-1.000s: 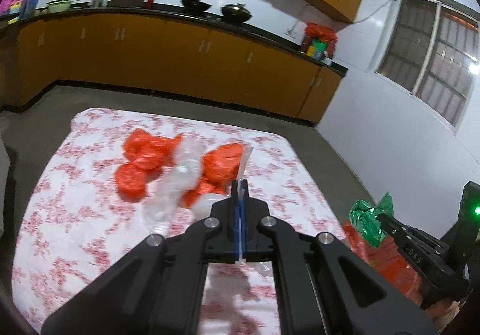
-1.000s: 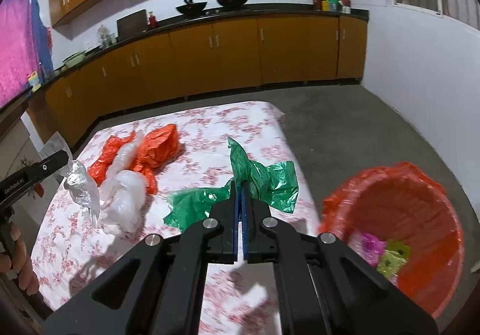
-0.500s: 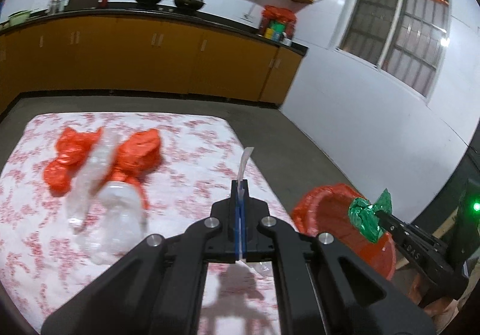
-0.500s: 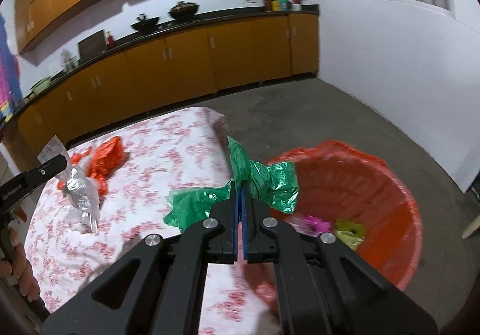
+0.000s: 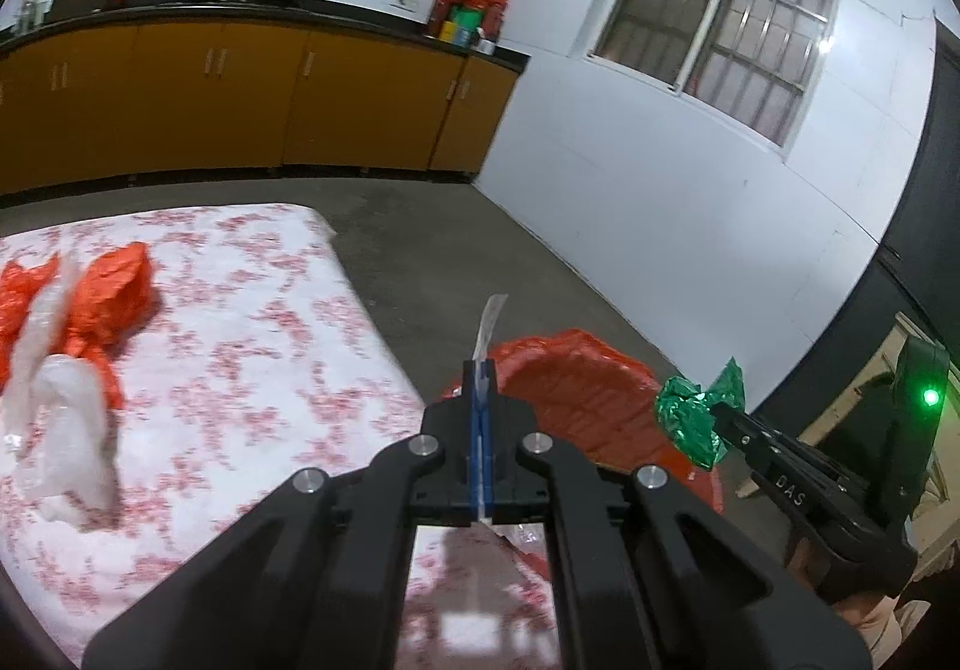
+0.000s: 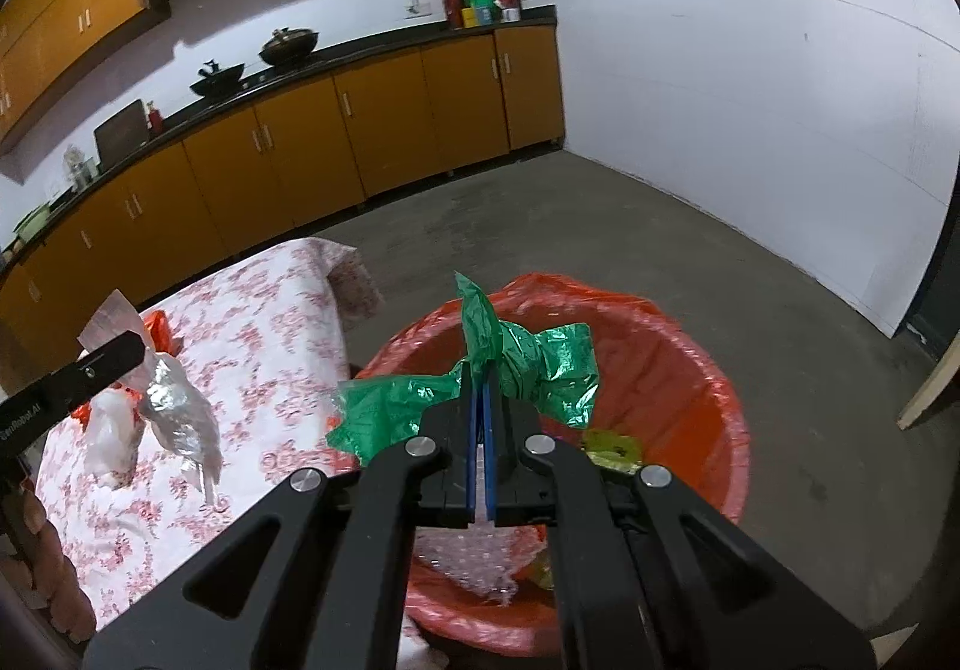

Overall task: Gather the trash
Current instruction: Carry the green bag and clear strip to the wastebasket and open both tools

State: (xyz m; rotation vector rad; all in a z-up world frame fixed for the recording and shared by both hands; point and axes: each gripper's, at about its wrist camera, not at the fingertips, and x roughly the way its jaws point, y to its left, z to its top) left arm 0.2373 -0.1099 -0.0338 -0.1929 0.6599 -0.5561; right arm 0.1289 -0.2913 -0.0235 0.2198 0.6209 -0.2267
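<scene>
1. Right wrist view: the right hand-held gripper (image 6: 480, 370) is clamped on a crumpled green plastic bag (image 6: 528, 364), which hangs over the open mouth of the red-lined trash bin (image 6: 720, 370).
2. The bin stands on the concrete floor (image 6: 600, 226), just beside the corner of the table (image 6: 288, 322) with its floral cloth; open floor runs from there to the orange cabinets (image 6: 384, 129) and the white wall (image 6: 750, 99).
3. The left hand-held gripper (image 5: 480, 370) pinches a clear plastic wrapper (image 6: 174, 406) above the table's edge, near the bin's rim.
4. Red and white bags (image 5: 90, 322) lie further back on the table, blurred and cut off at the picture's left edge.
5. The bin's bottom is partly hidden by the gripper body; yellow scraps (image 6: 612, 448) and bubble wrap (image 6: 468, 568) show inside.
</scene>
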